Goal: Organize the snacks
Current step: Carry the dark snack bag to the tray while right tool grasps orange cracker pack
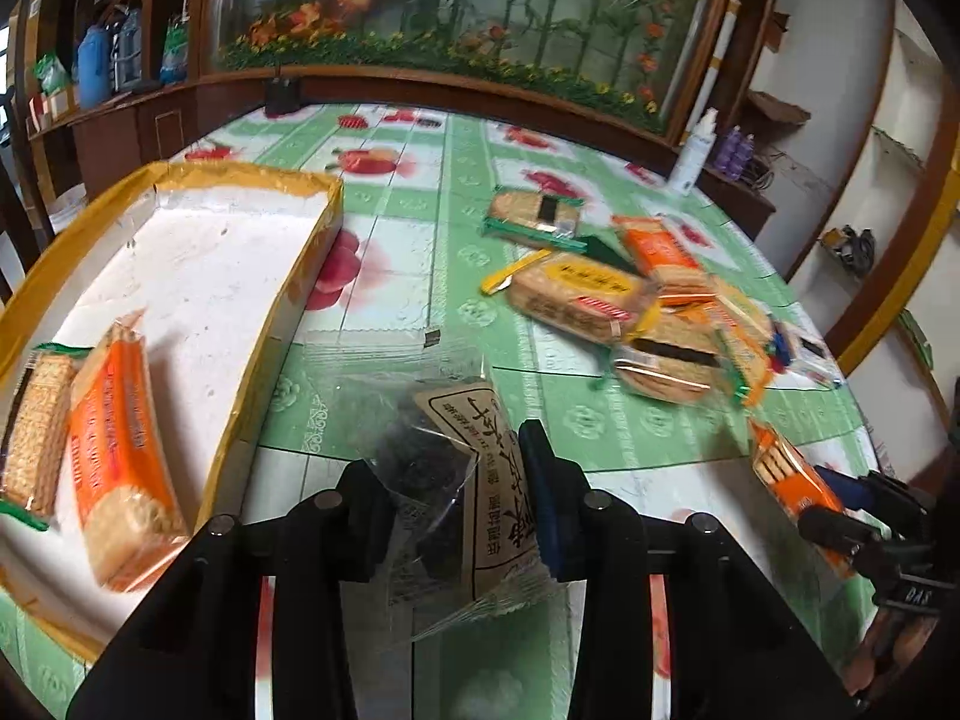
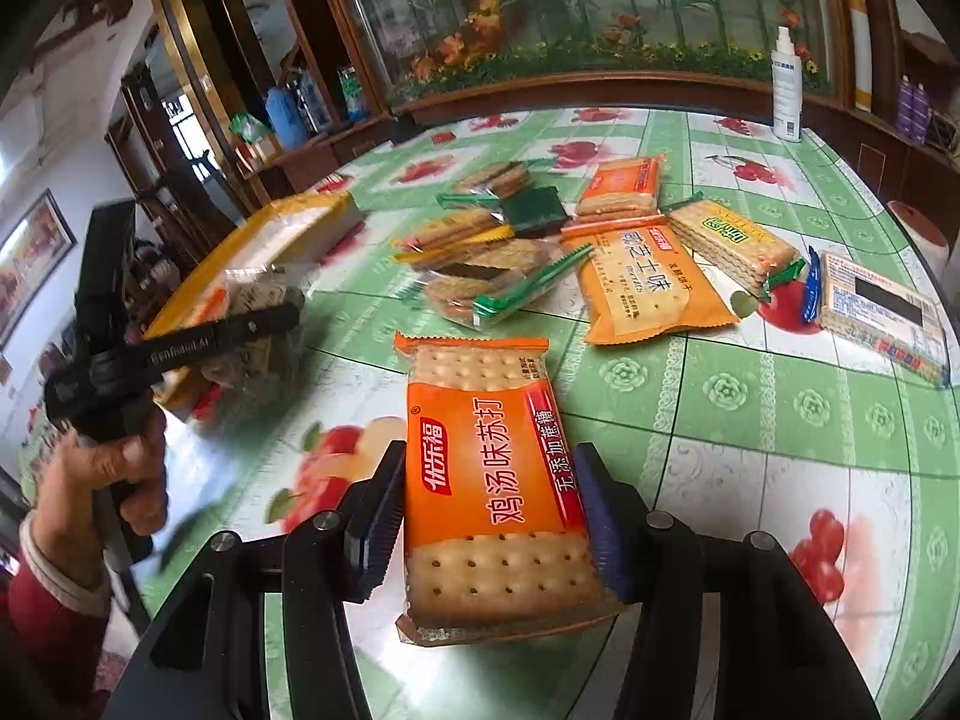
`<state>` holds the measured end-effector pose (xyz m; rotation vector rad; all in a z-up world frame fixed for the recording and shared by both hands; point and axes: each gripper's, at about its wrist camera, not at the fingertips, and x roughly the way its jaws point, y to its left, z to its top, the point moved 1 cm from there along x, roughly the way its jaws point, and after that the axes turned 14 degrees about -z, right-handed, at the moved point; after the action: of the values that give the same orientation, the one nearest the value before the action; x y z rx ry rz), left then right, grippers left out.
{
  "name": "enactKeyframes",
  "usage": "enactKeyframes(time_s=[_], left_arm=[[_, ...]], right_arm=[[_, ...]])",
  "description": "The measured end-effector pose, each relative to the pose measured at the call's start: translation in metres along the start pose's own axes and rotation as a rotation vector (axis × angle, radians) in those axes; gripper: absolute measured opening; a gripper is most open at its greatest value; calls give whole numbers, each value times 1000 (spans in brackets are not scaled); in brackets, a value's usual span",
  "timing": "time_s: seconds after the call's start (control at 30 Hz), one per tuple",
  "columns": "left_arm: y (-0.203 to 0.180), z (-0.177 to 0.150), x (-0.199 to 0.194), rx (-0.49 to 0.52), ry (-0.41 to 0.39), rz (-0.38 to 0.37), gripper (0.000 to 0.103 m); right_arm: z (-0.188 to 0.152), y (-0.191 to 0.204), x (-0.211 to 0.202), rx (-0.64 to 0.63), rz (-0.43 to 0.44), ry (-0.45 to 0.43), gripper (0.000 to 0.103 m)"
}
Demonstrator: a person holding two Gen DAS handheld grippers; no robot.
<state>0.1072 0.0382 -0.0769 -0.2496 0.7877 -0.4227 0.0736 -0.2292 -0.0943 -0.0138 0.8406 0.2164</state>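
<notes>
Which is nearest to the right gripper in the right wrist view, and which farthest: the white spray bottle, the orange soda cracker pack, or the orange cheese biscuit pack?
1. Orange soda cracker pack: between the right gripper fingers.
2. Orange cheese biscuit pack: mid-table, ahead and slightly right.
3. White spray bottle: far table edge, right.

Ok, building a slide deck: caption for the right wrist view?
Right gripper clamps an orange soda cracker pack above the fruit-print tablecloth.

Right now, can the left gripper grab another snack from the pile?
Probably not: the left gripper is already shut on a clear snack pack, so its jaws are full, though the pile lies unblocked.
</notes>
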Motion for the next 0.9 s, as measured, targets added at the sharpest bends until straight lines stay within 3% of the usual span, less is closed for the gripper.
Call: enactKeyframes(time_s=[0.23,0.57,0.9], left_arm=[[-13,0,-36,38,-65,-14,35],[16,5,-97,41,-189,114,35],[62,7,-119,-27,-233,204,35]], right_arm=[[9,19,-30,-27,7,-78,55],[39,80,-43,-167,-39,-166,55],[73,161,-33,-300,-24,-240,55]])
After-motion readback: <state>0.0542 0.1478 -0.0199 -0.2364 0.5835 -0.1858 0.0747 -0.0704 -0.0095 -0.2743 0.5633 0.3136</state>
